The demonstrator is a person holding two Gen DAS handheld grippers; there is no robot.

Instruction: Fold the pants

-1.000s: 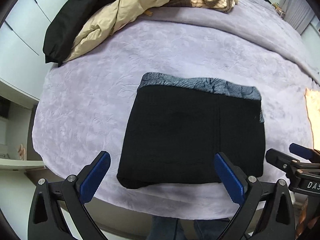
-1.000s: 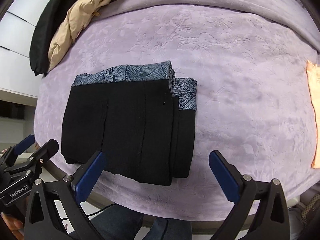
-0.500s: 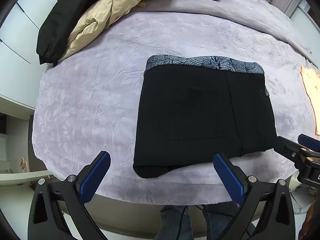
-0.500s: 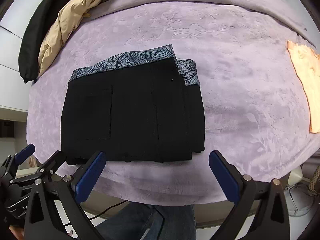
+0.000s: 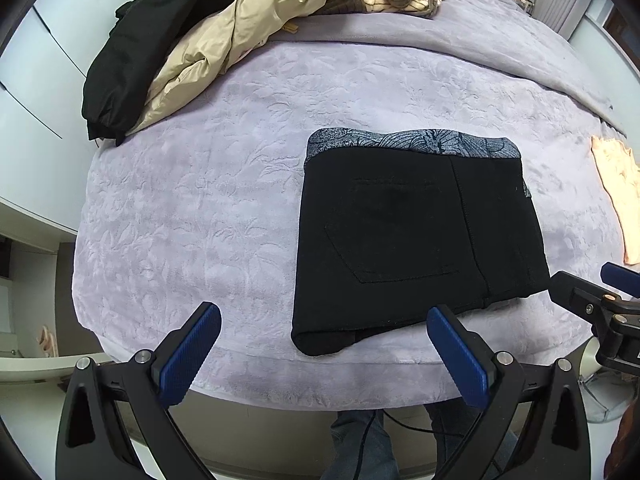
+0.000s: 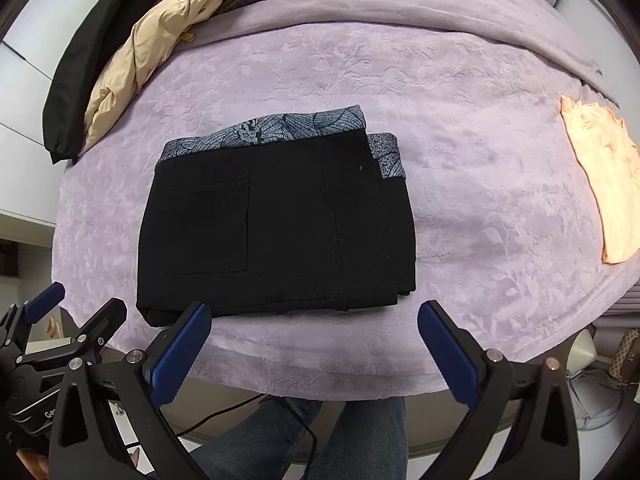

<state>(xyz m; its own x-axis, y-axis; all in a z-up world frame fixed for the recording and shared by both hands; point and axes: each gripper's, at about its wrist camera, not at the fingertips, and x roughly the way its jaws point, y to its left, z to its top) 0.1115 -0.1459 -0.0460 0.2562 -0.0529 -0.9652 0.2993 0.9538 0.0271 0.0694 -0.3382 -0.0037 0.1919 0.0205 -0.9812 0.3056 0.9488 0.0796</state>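
The black pants [image 5: 408, 240] lie folded into a compact rectangle on the lavender bed cover, their blue-grey patterned waistband facing the far side. In the right wrist view the same pants [image 6: 272, 228] sit near the bed's front edge with a back pocket showing on top. My left gripper [image 5: 324, 354] is open and held back from the bed, clear of the cloth. My right gripper [image 6: 314, 354] is open too, just short of the pants' near edge. Neither holds anything.
A pile of clothes, a black jacket [image 5: 132, 56] and a beige coat [image 5: 224, 44], lies at the far left of the bed. A peach cloth [image 6: 600, 176] lies at the right. The bed's front edge [image 6: 320, 376] is near, with a person's legs below it.
Both grippers have pulled back and up from the bed, so the folded pants look smaller and farther away. The pants have stayed in place.
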